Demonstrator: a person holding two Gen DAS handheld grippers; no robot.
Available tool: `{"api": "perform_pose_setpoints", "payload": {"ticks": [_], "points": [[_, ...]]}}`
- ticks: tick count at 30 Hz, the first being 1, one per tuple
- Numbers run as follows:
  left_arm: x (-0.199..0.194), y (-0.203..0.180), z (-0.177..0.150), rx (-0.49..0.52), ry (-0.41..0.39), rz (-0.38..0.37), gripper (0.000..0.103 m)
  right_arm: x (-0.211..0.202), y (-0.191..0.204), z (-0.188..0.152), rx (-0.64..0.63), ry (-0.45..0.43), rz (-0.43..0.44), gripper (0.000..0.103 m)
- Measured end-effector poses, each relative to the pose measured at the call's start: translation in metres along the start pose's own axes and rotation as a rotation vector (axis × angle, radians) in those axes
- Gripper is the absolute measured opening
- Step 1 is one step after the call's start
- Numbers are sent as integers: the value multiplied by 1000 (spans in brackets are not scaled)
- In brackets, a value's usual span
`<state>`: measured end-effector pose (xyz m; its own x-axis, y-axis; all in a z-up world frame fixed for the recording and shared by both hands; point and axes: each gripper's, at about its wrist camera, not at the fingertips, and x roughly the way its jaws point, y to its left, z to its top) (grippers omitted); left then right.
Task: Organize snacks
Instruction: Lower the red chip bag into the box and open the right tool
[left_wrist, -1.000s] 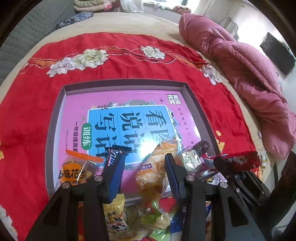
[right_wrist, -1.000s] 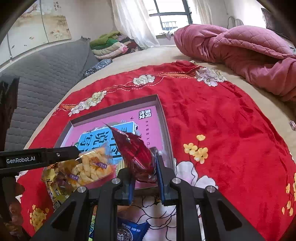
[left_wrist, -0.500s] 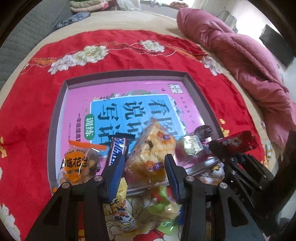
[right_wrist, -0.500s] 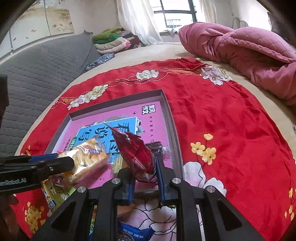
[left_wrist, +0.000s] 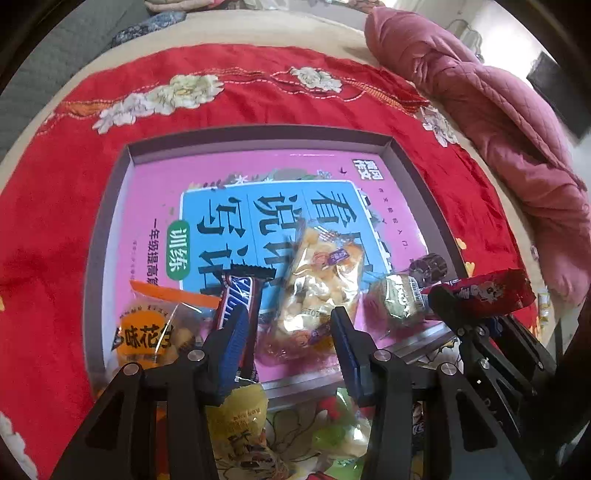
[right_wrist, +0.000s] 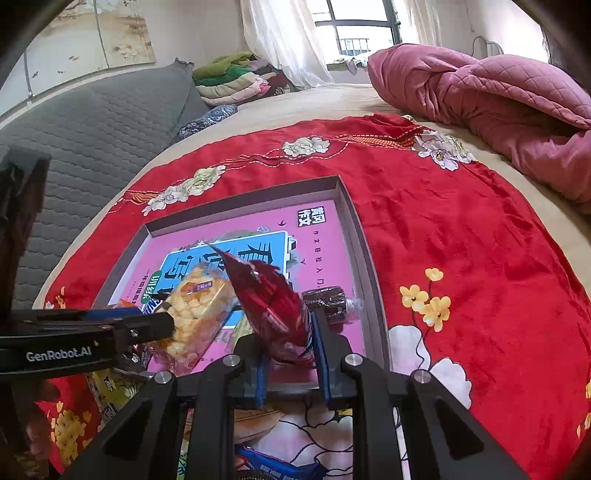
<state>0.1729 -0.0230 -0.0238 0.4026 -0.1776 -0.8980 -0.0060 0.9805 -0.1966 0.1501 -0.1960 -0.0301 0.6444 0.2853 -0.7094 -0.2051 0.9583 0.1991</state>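
Right gripper (right_wrist: 288, 354) clamped on red snack packet (right_wrist: 271, 310), held over near edge of grey tray (left_wrist: 110, 206). Left gripper (left_wrist: 288, 332) straddling clear bag of yellow puffs (left_wrist: 321, 284) lying in tray; pad contact unclear, so grip undecidable. Chocolate bar (left_wrist: 236, 299) partly hidden behind left finger. More snacks below tray, cut off by frame.

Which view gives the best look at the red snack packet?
The right wrist view: the red snack packet stands front and centre, pinched between the right gripper fingers. The left wrist view catches it only sideways at the right edge, partly hidden.
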Motion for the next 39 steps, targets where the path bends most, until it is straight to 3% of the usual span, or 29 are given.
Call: {"api": "perform_pose_setpoints", "payload": {"ticks": [11,15,20,26,39], "points": [[1,-1,0,-6,-3,-8,49,2,6,0,-18,-2,14,22],[1,0,0,-8,-2,-10,49,1,6,0,-11,-8,28,32],[1,2,0,-13,0,-14,49,-3,8,1,-18,-21,42,34],[-2,3,-1,-20,-1,-22,49,-4,2,2,7,-30,17,47],[-6,2,0,-19,-4,-26,49,-5,-26,4,128,-28,3,52]]}}
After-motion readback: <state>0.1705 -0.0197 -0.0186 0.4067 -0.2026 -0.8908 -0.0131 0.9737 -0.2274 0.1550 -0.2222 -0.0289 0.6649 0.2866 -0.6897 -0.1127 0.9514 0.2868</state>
